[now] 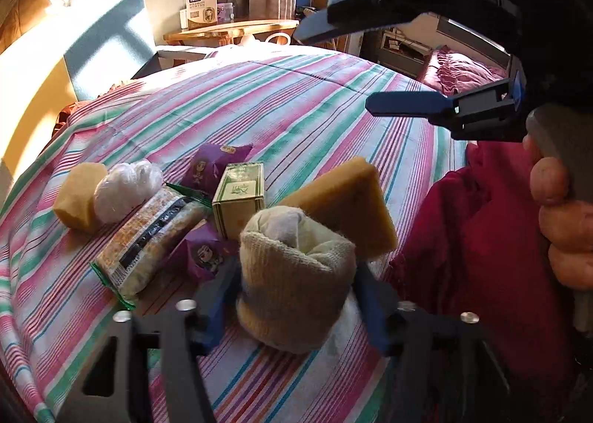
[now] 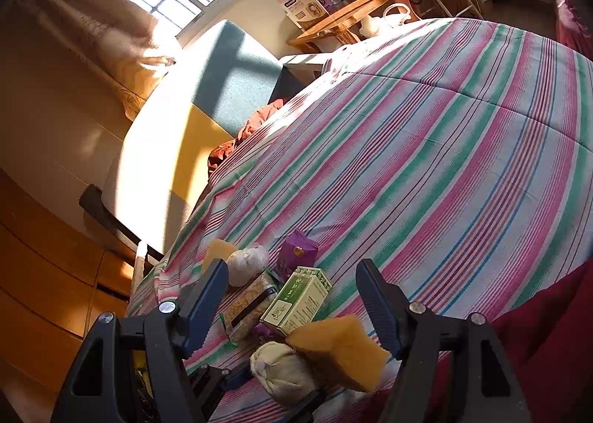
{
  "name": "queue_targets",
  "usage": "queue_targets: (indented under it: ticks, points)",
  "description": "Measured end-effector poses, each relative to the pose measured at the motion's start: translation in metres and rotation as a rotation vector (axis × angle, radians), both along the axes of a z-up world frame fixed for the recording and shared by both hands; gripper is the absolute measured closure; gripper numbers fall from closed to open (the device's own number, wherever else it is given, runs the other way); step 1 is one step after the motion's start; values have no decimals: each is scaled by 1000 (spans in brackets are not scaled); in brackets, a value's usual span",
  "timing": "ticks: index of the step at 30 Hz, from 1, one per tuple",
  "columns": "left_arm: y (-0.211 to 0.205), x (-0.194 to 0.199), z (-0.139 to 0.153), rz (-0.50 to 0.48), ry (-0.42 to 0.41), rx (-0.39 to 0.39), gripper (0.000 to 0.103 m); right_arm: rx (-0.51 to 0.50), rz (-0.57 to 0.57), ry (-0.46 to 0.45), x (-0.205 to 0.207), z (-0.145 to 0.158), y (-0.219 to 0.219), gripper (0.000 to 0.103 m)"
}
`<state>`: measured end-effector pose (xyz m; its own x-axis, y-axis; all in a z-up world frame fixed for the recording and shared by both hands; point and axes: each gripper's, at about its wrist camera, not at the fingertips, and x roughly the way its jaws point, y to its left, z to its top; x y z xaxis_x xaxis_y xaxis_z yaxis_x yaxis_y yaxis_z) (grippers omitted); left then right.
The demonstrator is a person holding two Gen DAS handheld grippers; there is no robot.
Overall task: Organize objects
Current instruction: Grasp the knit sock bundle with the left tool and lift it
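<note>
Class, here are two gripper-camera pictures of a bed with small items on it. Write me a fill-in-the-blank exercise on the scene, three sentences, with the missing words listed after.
1. The left gripper has its jaws around a rolled-up ____.
2. The yellow sponge leans just behind the sock, next to a small ____ box.
3. All the items lie on a bedspread with a ____ pattern.

Missing words: sock; green; striped
</note>
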<state>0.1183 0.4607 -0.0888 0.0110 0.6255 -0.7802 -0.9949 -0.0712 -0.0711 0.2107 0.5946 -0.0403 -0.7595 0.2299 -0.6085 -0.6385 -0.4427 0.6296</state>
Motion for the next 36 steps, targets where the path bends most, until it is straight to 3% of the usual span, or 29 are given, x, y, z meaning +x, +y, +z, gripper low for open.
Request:
queue_targets:
  ticks: [6, 10, 18, 21, 24, 29, 35, 36]
  points:
    - [-38, -7, 12, 49, -50, 50, 49, -5, 24, -36, -7, -2, -1, 31]
    - [-78, -22, 16, 139, -83, 56, 49, -2, 36, -77, -12, -3, -2, 31]
    - [-153, -43, 18, 261, -82, 66, 49, -35, 79, -208, -35, -9, 0, 32]
    - [-165, -52, 17, 293, -96, 70, 49, -82, 99, -205, -53, -11, 6, 39]
    - [-171, -57, 15, 314, -109, 75, 49, -111, 120, -257, -81, -17, 13, 46]
    - [-177, -60, 14, 331, -121, 84, 49, -178, 143, -355, -123, -47, 26, 47]
    - [-181, -68, 8, 356, -143, 75, 49, -168, 160, -419, -155, -64, 36, 48]
    - [-181, -69, 7, 361, -145, 75, 49, -143, 165, -439, -159, -67, 35, 52]
